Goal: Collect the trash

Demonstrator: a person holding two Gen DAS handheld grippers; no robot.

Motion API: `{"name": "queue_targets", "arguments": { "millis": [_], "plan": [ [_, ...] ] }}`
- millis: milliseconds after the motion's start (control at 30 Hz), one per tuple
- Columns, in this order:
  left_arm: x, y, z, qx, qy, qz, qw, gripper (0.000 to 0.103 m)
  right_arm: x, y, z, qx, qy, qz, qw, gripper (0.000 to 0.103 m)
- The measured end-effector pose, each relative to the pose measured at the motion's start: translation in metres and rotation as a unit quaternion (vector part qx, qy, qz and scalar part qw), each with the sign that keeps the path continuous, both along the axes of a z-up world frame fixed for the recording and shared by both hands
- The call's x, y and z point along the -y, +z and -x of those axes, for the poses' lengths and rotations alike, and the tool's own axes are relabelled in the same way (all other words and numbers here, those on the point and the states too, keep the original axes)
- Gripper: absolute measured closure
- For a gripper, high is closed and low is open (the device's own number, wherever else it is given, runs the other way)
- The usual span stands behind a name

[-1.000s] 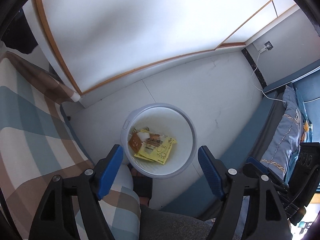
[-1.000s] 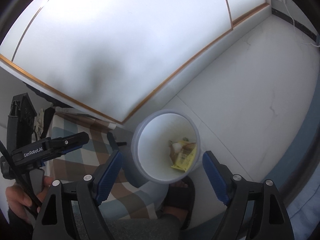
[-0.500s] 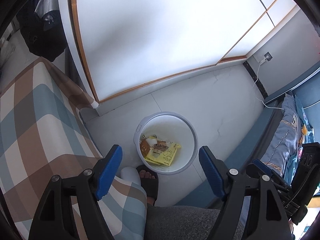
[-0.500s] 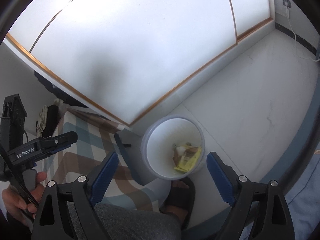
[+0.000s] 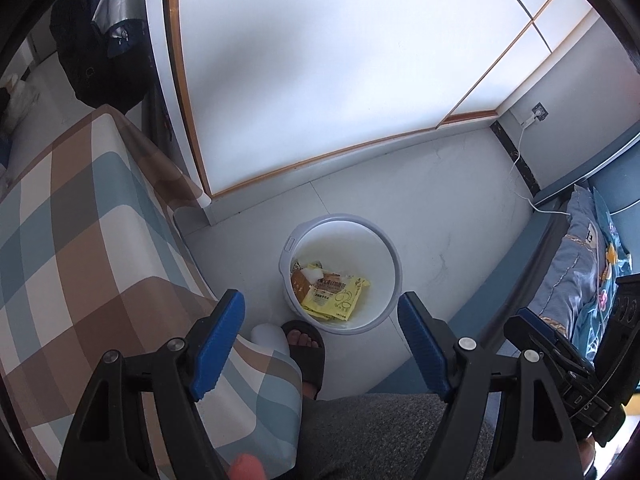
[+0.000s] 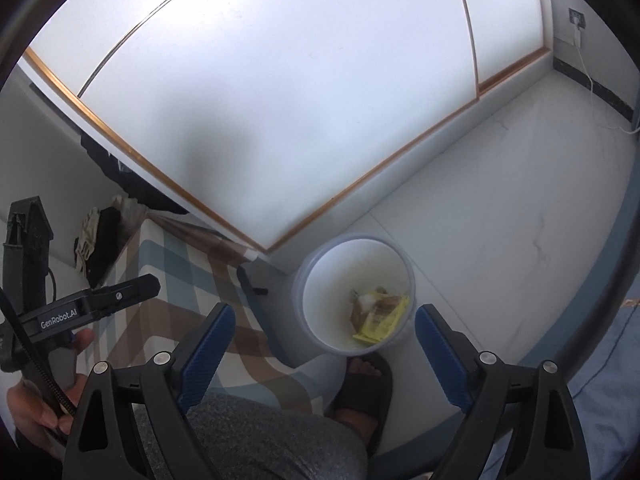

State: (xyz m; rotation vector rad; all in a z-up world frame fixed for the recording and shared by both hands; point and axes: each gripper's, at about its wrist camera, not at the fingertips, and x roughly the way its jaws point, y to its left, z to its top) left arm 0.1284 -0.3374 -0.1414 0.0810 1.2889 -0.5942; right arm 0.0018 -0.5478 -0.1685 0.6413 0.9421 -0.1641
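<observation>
Trash lies in a white bin [image 5: 340, 276] on the pale floor [image 5: 440, 208]: a yellow packet [image 5: 334, 298], an orange-brown wrapper [image 5: 302, 284] and a small white scrap [image 5: 314, 271], all resting against the bin's bottom. From the left wrist view, the left gripper [image 5: 320, 344] hangs well above the bin with its blue pads wide apart and nothing between them. A foot in a black slipper [image 5: 306, 354] stands just beside the bin's near rim, and a grey trouser leg [image 5: 380, 436] fills the lower middle. A checked cloth [image 5: 80, 260] covers the furniture on the left, a bed with blue bedding [image 5: 580, 264] sits on the right, and a white cable [image 5: 520, 168] runs down from a wall socket.

From the right wrist view, the same bin [image 6: 354, 292] shows between the pads of the right gripper [image 6: 320, 348], far below them. Its jaws have just been opening and now stand wide, holding nothing. The yellow packet [image 6: 380, 320] lies against the bin's right inner wall. At the left edge, a hand [image 6: 36, 408] grasps the other gripper's black handle [image 6: 80, 308]. The slippered foot [image 6: 362, 384] is just below the bin.
</observation>
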Motion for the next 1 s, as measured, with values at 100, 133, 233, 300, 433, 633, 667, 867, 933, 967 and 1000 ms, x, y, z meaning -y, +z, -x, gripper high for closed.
{"name": "queue_targets", "arguments": {
  "millis": [100, 133, 233, 300, 433, 633, 667, 867, 933, 967, 1000],
  "plan": [
    [-0.001, 0.004, 0.004, 0.007, 0.001, 0.004, 1.0, 0.027, 0.0, 0.002, 0.002, 0.0, 0.001, 0.003, 1.0, 0.011],
    [-0.001, 0.005, 0.004, 0.008, 0.001, 0.005, 1.0, 0.027, 0.0, 0.003, 0.002, -0.001, 0.0, 0.005, 1.0, 0.011],
    [-0.003, 0.007, 0.003, 0.008, 0.003, 0.01, 0.9999, 0.027, 0.0, 0.004, 0.004, -0.001, -0.001, 0.005, 1.0, 0.011],
    [-0.004, 0.008, 0.004, 0.008, 0.004, 0.013, 0.9999, 0.027, 0.0, 0.005, 0.005, -0.001, -0.002, 0.006, 1.0, 0.011],
    [-0.006, 0.011, 0.006, 0.01, 0.002, 0.02, 0.9997, 0.027, -0.003, 0.006, 0.006, -0.001, 0.0, 0.007, 1.0, 0.011],
    [-0.005, 0.014, 0.01, 0.025, -0.004, 0.019, 0.9995, 0.027, -0.004, 0.007, 0.007, 0.001, -0.001, 0.004, 1.0, 0.011],
    [-0.005, 0.014, 0.01, 0.025, -0.005, 0.018, 0.9995, 0.027, -0.003, 0.007, 0.007, 0.001, -0.002, 0.004, 1.0, 0.011],
    [-0.005, 0.017, 0.009, 0.026, 0.003, 0.021, 0.9994, 0.027, -0.002, 0.008, 0.009, 0.001, 0.0, 0.005, 1.0, 0.011],
    [-0.005, 0.017, 0.01, 0.028, 0.002, 0.023, 0.9994, 0.027, -0.001, 0.007, 0.009, 0.002, 0.0, 0.001, 1.0, 0.011],
    [-0.005, 0.017, 0.01, 0.028, 0.001, 0.021, 0.9994, 0.027, -0.001, 0.007, 0.009, 0.001, 0.0, 0.0, 1.0, 0.011],
    [-0.005, 0.016, 0.01, 0.028, 0.0, 0.019, 0.9994, 0.027, -0.001, 0.006, 0.009, 0.001, 0.001, -0.002, 1.0, 0.011]
  ]
}}
